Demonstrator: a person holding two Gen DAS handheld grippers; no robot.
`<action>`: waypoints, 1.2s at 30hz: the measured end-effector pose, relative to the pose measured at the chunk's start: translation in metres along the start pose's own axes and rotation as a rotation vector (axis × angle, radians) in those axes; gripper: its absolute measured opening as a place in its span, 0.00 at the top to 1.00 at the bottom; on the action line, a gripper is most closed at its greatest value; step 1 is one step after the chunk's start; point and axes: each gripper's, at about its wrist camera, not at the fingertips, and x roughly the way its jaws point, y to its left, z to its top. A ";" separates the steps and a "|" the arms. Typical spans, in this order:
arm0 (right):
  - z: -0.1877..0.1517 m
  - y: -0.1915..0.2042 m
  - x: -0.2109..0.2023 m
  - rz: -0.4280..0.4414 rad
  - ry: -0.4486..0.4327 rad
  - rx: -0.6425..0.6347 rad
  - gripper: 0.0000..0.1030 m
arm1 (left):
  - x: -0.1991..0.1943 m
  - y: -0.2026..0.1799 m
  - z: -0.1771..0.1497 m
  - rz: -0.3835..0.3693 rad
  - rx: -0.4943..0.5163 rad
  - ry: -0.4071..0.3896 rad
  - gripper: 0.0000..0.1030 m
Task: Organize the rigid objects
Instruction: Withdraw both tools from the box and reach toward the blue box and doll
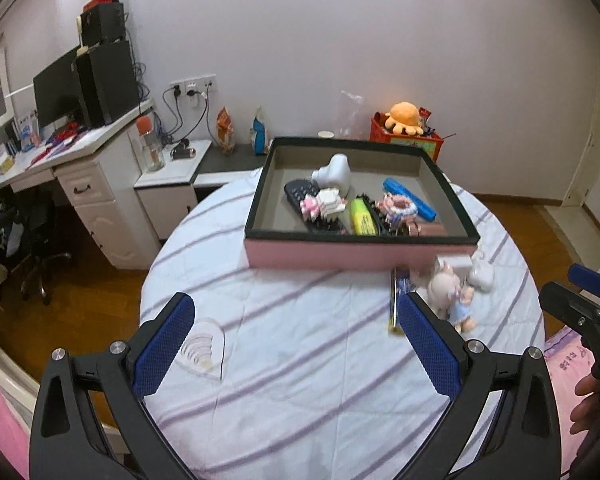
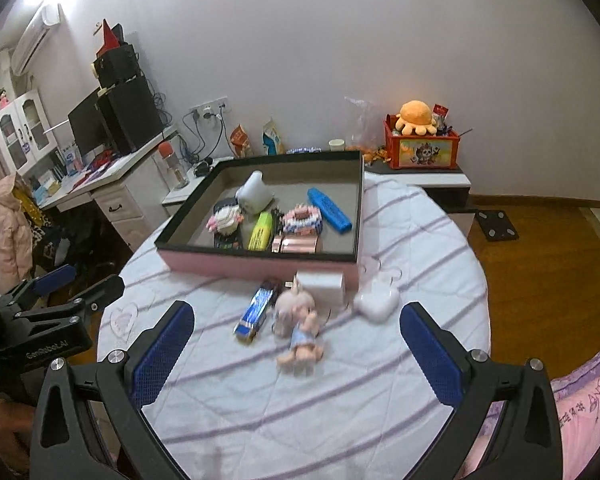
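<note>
Right wrist: both grippers wide open, empty; doll at 12, blurry — may mis-grab, knock earbud case at 1.

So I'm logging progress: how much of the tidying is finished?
Mostly done: the box already holds a remote, highlighter, blue case and block toys. Nothing is in hand; both the left claw and right claw are open. Left on the table: doll, earbud case, white charger, blue bar.
</note>
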 end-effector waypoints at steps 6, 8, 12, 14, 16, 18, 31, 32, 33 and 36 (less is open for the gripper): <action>-0.013 -0.001 -0.003 -0.004 0.015 0.007 0.00 | -0.003 0.006 -0.017 0.000 -0.019 0.030 0.00; -0.014 -0.001 -0.006 -0.006 0.012 0.007 0.00 | -0.004 0.007 -0.018 -0.001 -0.021 0.031 0.00; -0.015 0.000 -0.007 -0.011 0.010 0.005 0.00 | -0.006 0.005 -0.018 -0.006 -0.019 0.026 0.00; -0.016 -0.001 -0.007 -0.012 0.011 0.007 0.00 | -0.006 0.005 -0.018 -0.008 -0.018 0.027 0.00; -0.017 -0.002 -0.006 -0.017 0.017 0.009 0.00 | -0.005 0.004 -0.019 -0.012 -0.017 0.030 0.00; -0.018 -0.004 -0.005 -0.020 0.022 0.011 0.00 | -0.003 0.003 -0.020 -0.016 -0.016 0.037 0.00; -0.025 -0.012 0.009 -0.042 0.068 0.020 0.00 | 0.013 -0.006 -0.025 -0.041 -0.003 0.077 0.00; -0.025 -0.014 0.011 -0.044 0.073 0.023 0.00 | 0.015 -0.008 -0.026 -0.045 -0.001 0.083 0.00; -0.026 -0.015 0.013 -0.046 0.077 0.025 0.00 | 0.016 -0.008 -0.026 -0.048 0.001 0.086 0.00; -0.027 -0.017 0.020 -0.050 0.098 0.028 0.00 | 0.023 -0.014 -0.028 -0.060 0.014 0.102 0.00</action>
